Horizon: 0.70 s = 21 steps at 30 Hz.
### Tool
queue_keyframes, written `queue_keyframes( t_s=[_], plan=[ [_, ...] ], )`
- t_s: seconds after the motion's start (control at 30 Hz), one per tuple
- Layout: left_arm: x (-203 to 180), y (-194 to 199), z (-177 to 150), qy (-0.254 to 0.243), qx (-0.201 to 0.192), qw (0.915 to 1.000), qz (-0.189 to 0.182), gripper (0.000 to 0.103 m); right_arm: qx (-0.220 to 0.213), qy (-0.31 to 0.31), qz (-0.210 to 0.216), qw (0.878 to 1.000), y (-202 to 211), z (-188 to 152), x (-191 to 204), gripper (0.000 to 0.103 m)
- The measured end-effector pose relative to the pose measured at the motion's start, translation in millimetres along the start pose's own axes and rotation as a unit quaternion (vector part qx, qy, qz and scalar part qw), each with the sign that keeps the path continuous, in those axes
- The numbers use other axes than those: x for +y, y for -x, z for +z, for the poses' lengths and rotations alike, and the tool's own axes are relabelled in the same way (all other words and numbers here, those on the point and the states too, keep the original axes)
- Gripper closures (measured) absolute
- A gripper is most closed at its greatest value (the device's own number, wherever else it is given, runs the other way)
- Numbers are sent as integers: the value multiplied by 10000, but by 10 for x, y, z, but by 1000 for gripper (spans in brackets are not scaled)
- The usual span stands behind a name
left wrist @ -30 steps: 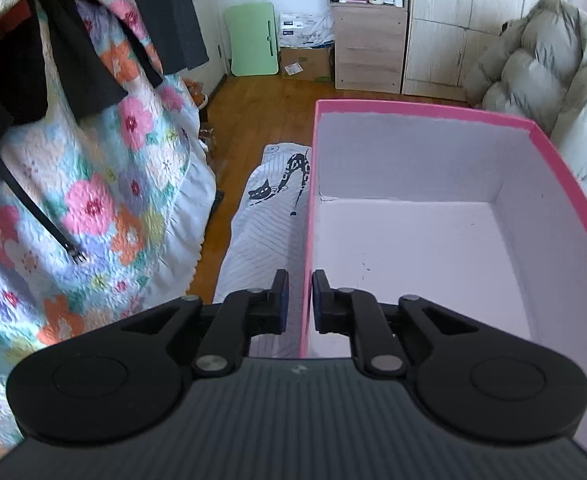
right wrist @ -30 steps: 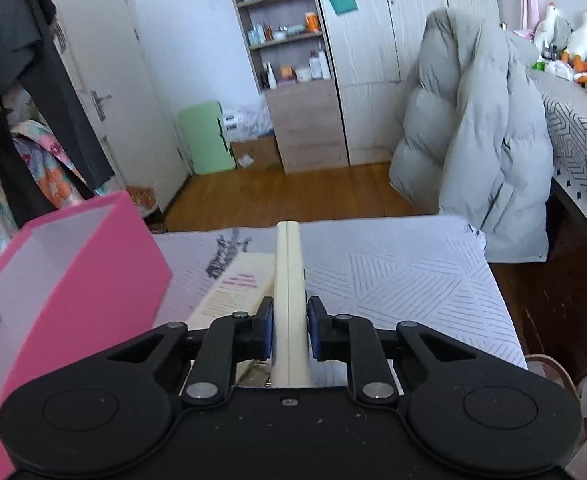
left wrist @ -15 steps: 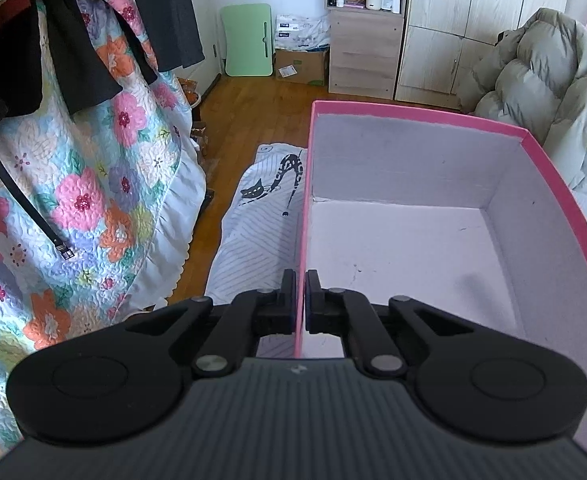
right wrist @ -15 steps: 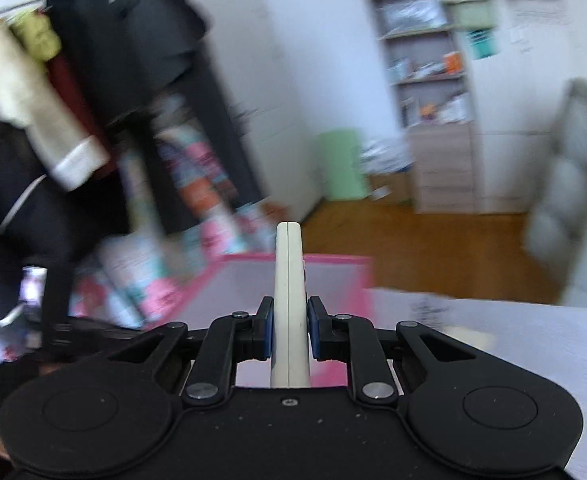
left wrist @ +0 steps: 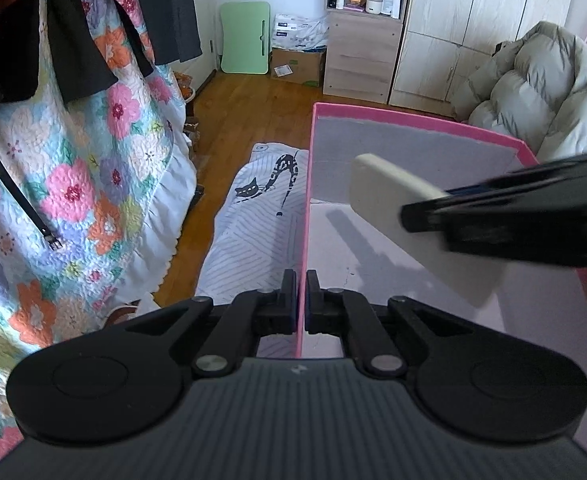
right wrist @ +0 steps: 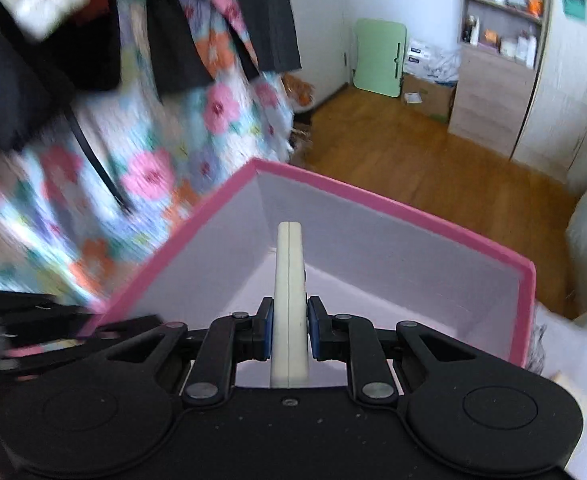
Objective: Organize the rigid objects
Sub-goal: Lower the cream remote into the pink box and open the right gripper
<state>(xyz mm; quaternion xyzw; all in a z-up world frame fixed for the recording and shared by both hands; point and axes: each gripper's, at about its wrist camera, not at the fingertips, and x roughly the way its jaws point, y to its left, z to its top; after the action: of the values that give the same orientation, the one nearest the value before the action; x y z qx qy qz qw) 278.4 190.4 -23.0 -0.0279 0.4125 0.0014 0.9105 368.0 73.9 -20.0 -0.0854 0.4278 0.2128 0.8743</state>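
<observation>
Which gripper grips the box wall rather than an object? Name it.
The left gripper: its fingers pinch the pink box side wall, while the right gripper carries the cream flat object above it.

The left tongs (left wrist: 301,300) pinch the near left wall of the pink box (left wrist: 413,122), one finger inside and one outside. The right tongs (left wrist: 425,216) reach in from the right above the box, clamped on a cream slab (left wrist: 389,192) that slants over its pale floor.

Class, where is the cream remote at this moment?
The remote is clamped in the right gripper, held above the open pink box; the left view shows it entering from the right.
</observation>
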Motion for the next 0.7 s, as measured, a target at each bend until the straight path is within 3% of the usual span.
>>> queue_keyframes(
  t_s=[0.07,0.2,0.3,0.37,0.47,0.53,0.57,0.6,0.7],
  plan=[
    [19,-3,-2,56,-7,10000,-36,100,6,416,-487,9979,-99,17,91,80],
    [-6,-5,-18,3,-19,10000,-45,100,227,-14,-110,9997,-200,-7,25,85],
    [-10,-9,-19,20,-23,10000,-53,100,208,-34,-180,9996,-189,-29,55,85],
    [-22,-10,-22,-3,-21,10000,-44,100,264,-314,229,9989,-203,0,27,84],
    [-27,-7,-28,2,-22,10000,-43,100,580,-1206,1117,9847,-290,-5,-143,84],
    [-18,-4,-30,42,-24,10000,-68,99,586,-1488,1257,9791,-294,-48,-223,83],
    [-22,-1,-29,42,-25,10000,-72,99,528,-1553,1148,9797,-275,-78,-253,78],
    [-22,5,-31,35,-25,10000,-70,99,517,-1578,1036,9807,-268,-101,-271,66],
    [-25,6,-30,30,-23,10000,-62,100,641,-1663,700,9815,-303,-173,-290,59]
  ],
)
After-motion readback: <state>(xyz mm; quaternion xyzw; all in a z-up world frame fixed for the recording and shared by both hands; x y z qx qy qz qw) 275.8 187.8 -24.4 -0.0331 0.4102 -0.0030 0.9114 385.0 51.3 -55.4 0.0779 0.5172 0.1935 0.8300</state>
